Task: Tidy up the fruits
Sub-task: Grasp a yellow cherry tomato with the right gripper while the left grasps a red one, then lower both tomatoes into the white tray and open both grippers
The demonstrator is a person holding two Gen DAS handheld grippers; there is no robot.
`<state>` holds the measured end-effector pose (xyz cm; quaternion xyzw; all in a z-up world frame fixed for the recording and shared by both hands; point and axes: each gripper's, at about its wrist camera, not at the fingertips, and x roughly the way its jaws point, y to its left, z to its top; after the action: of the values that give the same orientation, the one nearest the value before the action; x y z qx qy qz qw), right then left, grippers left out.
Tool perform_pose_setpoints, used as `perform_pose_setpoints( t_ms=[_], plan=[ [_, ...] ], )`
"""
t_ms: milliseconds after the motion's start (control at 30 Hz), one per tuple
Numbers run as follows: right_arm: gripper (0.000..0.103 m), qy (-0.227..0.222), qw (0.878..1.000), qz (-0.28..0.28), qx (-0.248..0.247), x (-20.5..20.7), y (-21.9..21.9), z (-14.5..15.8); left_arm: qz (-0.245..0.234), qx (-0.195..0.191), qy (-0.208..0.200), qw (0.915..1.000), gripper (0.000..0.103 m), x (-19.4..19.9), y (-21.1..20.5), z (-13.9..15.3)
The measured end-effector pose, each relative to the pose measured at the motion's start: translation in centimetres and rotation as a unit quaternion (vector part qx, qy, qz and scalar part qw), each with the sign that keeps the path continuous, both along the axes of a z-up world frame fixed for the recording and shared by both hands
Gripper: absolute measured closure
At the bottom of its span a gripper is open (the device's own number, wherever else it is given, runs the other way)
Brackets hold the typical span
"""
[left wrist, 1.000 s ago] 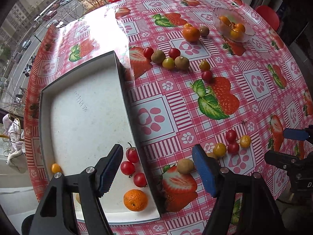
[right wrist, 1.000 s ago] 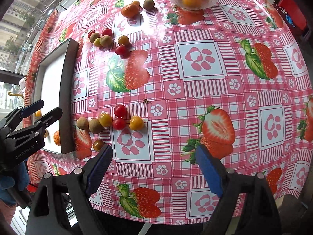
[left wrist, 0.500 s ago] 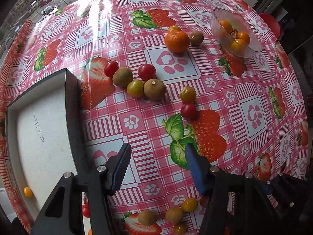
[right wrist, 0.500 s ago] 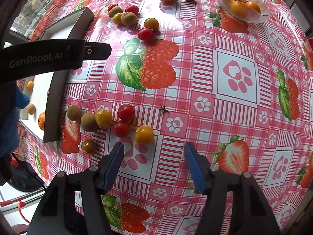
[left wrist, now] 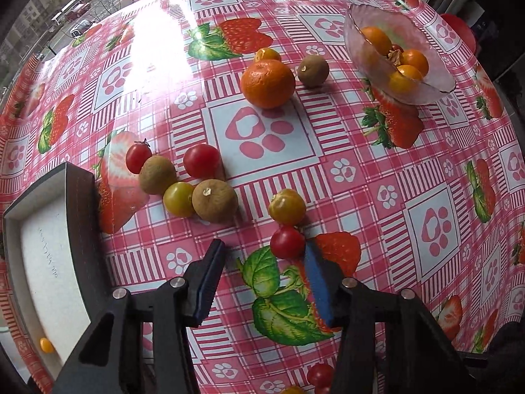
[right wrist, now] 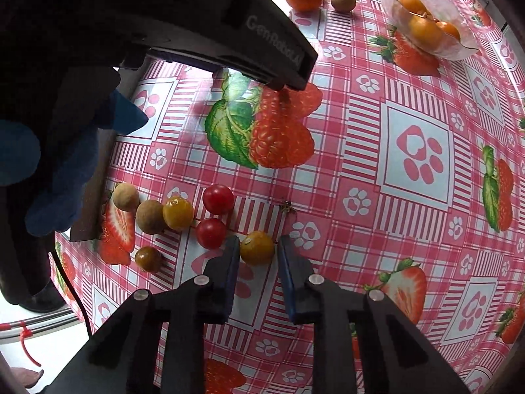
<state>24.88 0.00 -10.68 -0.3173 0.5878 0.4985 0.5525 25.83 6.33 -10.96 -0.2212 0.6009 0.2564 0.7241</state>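
Right tool (right wrist: 257,252) points down at the surface (right wrist: 361,151), jaws closing around a yellow-orange cherry tomato (right wrist: 257,248); the tomato sits right between the pads, looks about touched on both sides but can't tell if it's fully clamped. Just left of it a cluster: two red cherry tomatoes (right wrist: 218,199), a yellow tomato (right wrist: 178,213), two brown kiwi-like fruits (right wrist: 150,216), and a darker small tomato (right wrist: 148,258) a bit nearer the camera. Left tool (left wrist: 262,256) also points down, jaws closing, nothing between them; a red cherry tomato (left wrist: 287,241) lies just beside the inside of its right pad, with a yellow tomato (left wrist: 287,206) touching it on the far side. Further left, another group of two red tomatoes, one yellow-green tomato and two brown fruits (left wrist: 215,200), near the grey tray (left wrist: 82,216). Tray shows one small yellow fruit (left wrist: 46,344) at its near end. Far side: a mandarin (left wrist: 267,83), a brown fruit (left wrist: 313,70) beside it, and a glass bowl (left wrist: 426,93) holding orange fruits. In the right wrist view, a blue-gloved hand (right wrist: 65,177) and the left tool's black body fill the upper left.
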Motion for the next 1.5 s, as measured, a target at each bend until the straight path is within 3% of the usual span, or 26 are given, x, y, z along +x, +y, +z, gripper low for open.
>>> perform_pose_setpoints(
  t_ms=[33,100,333,600,767,967,1133,1267,1500],
  plan=[
    [0.08,0.001,1.0,0.001,0.001,0.3,0.0,0.1,0.001,0.0,-0.003,1.0,0.07,0.2,-0.1,0.0],
    [0.08,0.008,1.0,-0.001,0.003,0.8,0.0,0.1,0.004,-0.002,-0.001,1.0,0.084,0.1,0.0,0.1],
    [0.08,0.047,0.998,-0.039,0.007,4.9,-2.1,0.6,0.025,-0.034,-0.036,0.9984,0.084,-2.1,0.6,1.9],
    [0.08,0.076,0.994,-0.071,0.016,8.7,-4.1,2.2,0.039,-0.023,-0.047,0.9979,0.084,-5.6,-0.3,5.9],
    [0.08,0.087,0.994,-0.07,0.018,9.8,-4.9,3.6,0.078,-0.017,-0.054,0.9953,0.084,-9.3,-0.6,7.7],
    [0.08,0.077,0.995,-0.066,0.011,6.8,-4.6,5.0,0.095,-0.024,-0.056,0.9937,0.084,-14.7,0.9,7.7],
    [0.08,0.076,0.992,-0.093,0.024,2.7,-2.1,6.3,0.059,-0.013,-0.034,0.9976,0.084,-19.2,3.1,7.2],
    [0.08,0.079,0.993,-0.086,0.032,-2.0,0.8,6.9,0.037,0.001,-0.016,0.9992,0.084,-22.5,5.1,6.4],
    [0.08,0.088,0.994,-0.055,0.032,-8.9,7.4,6.0,0.039,-0.003,0.008,0.9992,0.084,-25.6,7.8,3.8]
  ],
)
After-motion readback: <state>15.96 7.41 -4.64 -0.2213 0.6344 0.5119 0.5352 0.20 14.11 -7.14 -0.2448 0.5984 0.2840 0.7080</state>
